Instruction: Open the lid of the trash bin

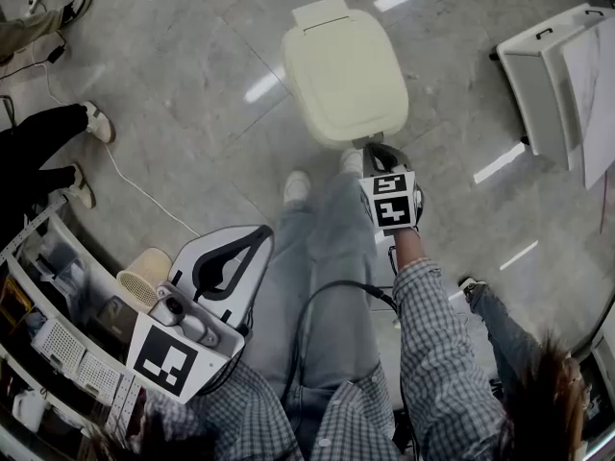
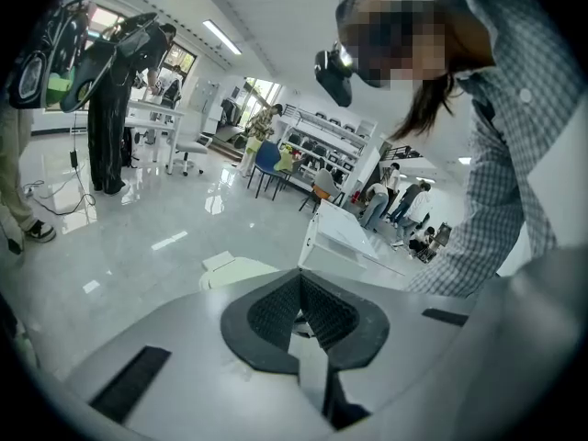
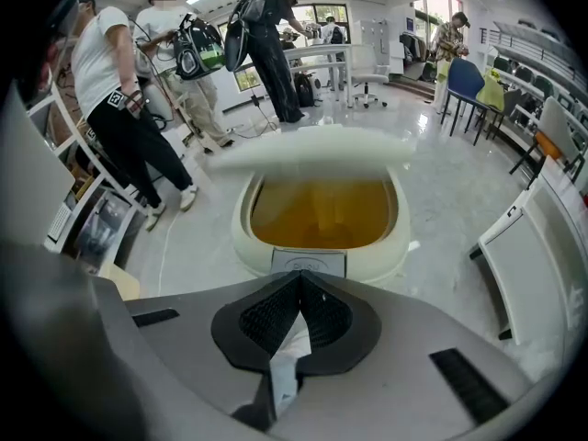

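The cream trash bin (image 1: 344, 70) stands on the grey floor just ahead of the person's feet. In the right gripper view its lid (image 3: 308, 147) is lifted and blurred above the rim (image 3: 246, 246), and the amber inside (image 3: 322, 211) shows. My right gripper (image 1: 380, 152) hangs over the bin's near edge, by the front plate (image 3: 309, 263). Its jaws (image 3: 299, 288) are shut with nothing between them. My left gripper (image 1: 252, 238) is held low at the person's left side, away from the bin, also shut and empty (image 2: 299, 288). The bin (image 2: 241, 269) shows small past it.
A white cabinet (image 1: 562, 75) stands to the right of the bin. People stand at the left (image 1: 48, 142), with a cable (image 1: 135, 185) across the floor. A shelf unit (image 1: 58, 334) is close at the lower left. The person's shoes (image 1: 298, 185) are near the bin.
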Available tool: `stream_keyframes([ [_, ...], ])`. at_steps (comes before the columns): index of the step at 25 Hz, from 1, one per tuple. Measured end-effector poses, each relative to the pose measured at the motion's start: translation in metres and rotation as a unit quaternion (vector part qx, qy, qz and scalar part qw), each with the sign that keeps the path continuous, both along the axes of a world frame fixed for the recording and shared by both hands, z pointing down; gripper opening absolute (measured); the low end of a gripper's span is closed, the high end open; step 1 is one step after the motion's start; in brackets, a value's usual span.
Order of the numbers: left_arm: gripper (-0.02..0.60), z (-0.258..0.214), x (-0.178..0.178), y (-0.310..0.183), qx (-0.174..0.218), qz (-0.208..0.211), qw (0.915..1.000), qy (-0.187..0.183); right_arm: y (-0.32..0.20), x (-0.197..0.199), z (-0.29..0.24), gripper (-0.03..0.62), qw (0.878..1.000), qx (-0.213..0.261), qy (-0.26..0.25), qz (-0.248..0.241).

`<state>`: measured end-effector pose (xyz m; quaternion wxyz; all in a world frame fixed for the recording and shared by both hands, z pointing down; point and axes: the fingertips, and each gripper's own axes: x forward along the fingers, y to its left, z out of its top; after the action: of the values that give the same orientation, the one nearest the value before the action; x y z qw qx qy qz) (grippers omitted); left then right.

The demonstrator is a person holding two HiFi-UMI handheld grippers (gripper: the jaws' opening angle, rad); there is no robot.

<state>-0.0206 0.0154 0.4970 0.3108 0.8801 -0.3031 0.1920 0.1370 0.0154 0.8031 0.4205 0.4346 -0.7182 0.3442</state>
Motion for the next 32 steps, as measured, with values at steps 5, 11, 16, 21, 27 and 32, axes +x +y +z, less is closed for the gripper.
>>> stream_keyframes([
  [5, 0.005, -0.003, 0.001, -0.002, 0.001, -0.002, 1.0, 0.001, -0.001, -0.002, -0.001, 0.018, 1.0, -0.004, 0.004, -0.006],
  [11, 0.005, -0.007, 0.004, -0.004, 0.002, -0.003, 1.0, 0.0, -0.005, -0.001, -0.005, 0.018, 1.0, -0.002, -0.008, 0.006],
  [16, 0.005, -0.013, 0.004, -0.006, 0.008, -0.007, 0.9999, 0.0, -0.012, 0.002, -0.021, 0.018, 0.999, 0.02, -0.028, 0.012],
  [21, 0.005, -0.023, 0.005, -0.009, 0.016, -0.011, 0.9998, 0.003, -0.02, 0.01, -0.056, 0.018, 0.996, 0.054, -0.047, 0.049],
  [27, 0.005, -0.044, 0.004, -0.012, 0.034, -0.012, 0.9993, 0.004, -0.028, 0.02, -0.11, 0.018, 0.989, 0.103, -0.065, 0.079],
  [32, 0.005, -0.065, 0.001, -0.012, 0.044, -0.016, 0.9989, -0.002, -0.023, 0.03, -0.157, 0.018, 0.984, 0.13, -0.077, 0.098],
])
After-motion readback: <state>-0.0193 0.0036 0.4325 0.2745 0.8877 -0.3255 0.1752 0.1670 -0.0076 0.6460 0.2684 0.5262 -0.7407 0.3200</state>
